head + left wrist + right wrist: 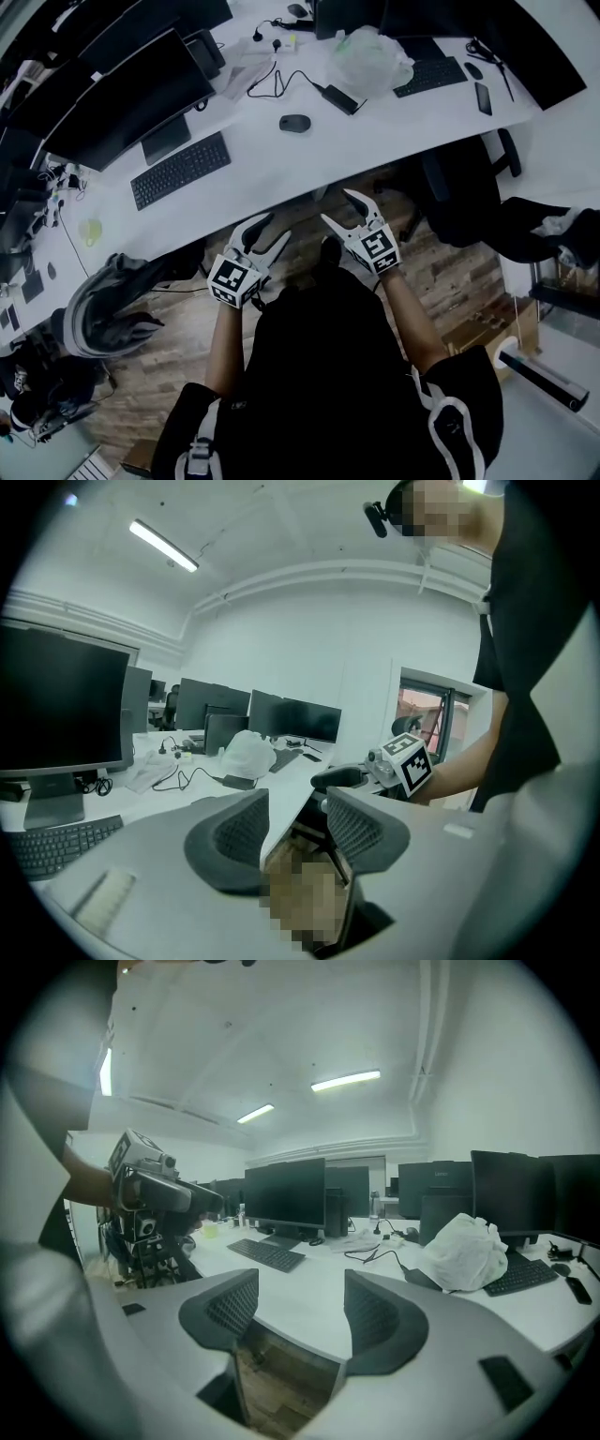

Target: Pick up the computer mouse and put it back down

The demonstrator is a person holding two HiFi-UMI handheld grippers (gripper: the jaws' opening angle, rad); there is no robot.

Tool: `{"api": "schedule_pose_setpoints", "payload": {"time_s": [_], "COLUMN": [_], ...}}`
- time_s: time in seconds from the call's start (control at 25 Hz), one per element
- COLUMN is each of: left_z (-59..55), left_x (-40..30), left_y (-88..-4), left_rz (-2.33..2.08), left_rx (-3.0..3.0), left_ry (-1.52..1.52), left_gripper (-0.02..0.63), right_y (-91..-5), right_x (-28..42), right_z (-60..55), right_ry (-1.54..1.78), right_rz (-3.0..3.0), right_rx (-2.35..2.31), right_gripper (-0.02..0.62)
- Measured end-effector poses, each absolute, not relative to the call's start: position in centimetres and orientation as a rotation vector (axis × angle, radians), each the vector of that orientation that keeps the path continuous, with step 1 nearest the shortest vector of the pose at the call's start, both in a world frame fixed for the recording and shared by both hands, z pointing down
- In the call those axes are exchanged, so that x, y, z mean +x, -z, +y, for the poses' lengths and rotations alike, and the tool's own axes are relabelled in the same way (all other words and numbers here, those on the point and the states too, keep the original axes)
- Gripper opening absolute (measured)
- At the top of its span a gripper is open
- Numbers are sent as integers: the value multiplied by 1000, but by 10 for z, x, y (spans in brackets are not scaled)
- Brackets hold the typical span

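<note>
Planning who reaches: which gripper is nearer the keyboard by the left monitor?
Left. The left gripper hovers off the desk edge, right of the keyboard; the right gripper is farther right.

Left gripper (278, 226) and right gripper (336, 204) hover side by side, fingers apart.

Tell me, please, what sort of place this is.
Very likely an open-plan office: a long white desk carries rows of monitors and keyboards, a mouse lies on it, and a chair stands at its edge.
</note>
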State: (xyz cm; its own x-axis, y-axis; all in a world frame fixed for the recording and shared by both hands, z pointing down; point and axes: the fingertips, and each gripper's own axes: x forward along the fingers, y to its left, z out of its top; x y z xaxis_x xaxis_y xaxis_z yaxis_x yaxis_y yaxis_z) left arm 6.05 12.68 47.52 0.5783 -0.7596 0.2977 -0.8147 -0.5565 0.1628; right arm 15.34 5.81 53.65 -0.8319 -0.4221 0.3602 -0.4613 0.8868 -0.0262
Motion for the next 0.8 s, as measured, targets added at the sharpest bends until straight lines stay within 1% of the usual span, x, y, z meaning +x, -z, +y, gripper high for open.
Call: {"api": "schedule_pose_setpoints", "payload": {"time_s": [0.48, 0.6, 0.8], "left_z": [90, 80, 69], "left_x": [67, 70, 80], "left_y": [-472, -470, -474], "left_rz": [-1464, -1503, -1521], "left_rx": [2463, 2456, 2440], "left_ry": [-257, -235, -232], "left_gripper": [193, 181, 179], "right_y": [-536, -535, -538], "right_x": [157, 161, 173], "right_z": [15, 6, -5], "right_ry": [-115, -105, -103], "right_rz": [-2746, -2747, -2745], "right_rx": [507, 481, 465], "right_gripper": [287, 287, 287]}}
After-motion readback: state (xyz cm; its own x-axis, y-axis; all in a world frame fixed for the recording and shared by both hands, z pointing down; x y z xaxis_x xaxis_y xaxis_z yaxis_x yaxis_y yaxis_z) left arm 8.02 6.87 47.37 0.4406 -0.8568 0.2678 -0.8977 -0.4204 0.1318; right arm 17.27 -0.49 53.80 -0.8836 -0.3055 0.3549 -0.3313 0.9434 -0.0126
